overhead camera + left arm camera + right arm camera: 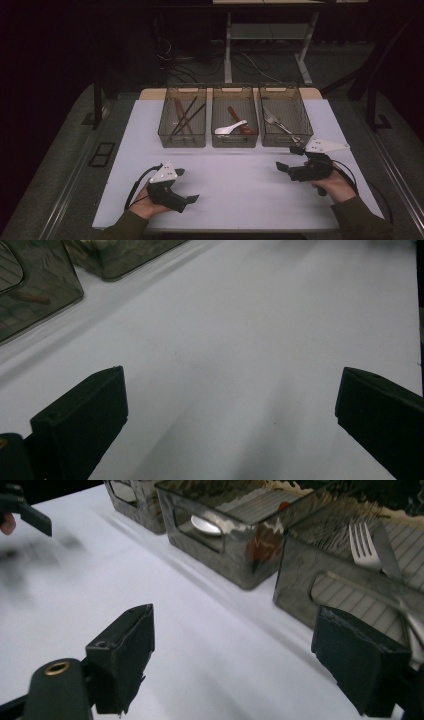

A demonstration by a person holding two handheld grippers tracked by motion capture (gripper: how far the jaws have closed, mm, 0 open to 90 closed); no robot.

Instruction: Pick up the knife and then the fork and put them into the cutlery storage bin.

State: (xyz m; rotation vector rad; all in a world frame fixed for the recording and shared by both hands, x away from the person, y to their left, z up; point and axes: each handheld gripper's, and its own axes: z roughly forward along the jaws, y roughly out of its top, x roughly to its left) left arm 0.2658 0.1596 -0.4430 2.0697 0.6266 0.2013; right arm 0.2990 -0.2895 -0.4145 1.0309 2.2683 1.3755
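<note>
Two forearms in dark green sleeves enter at the bottom of the high view, each hand holding a black two-jaw tool over a white table (pixel 235 180). At the person's left, the left gripper (pixel 187 185) hovers low with its jaws spread and nothing between them. At the person's right, the right gripper (pixel 289 157) sits just short of the right bin (pixel 285 122), jaws also spread and empty. Three smoky see-through bins stand side by side beyond both jaws: the left bin (pixel 183 120) holds chopsticks (pixel 186 116), the middle bin (pixel 234 122) holds spoons (pixel 232 127), and the right one holds a fork (pixel 272 121) and a knife.

From the left gripper view, two black jaws stand wide apart over bare white tabletop (pixel 240 340), with bin corners well beyond the left jaw.

From the right gripper view, the jaws are spread wide over the white surface. Just beyond the right jaw stands the nearest bin (pixel 320 580), and inside it lie a metal fork (pixel 364 545) and, beside it, a knife blade (pixel 387 555). Farther off, the next bin (pixel 225 560) shows a white spoon bowl (pixel 205 526).

Judging by where the right jaws sit, the fork is the nearest piece. It looks light, stiff and slippery, lying flat on a ribbed floor. Pinching across the narrow handle seems the surest hold, though the bin wall would crowd the jaws.
</note>
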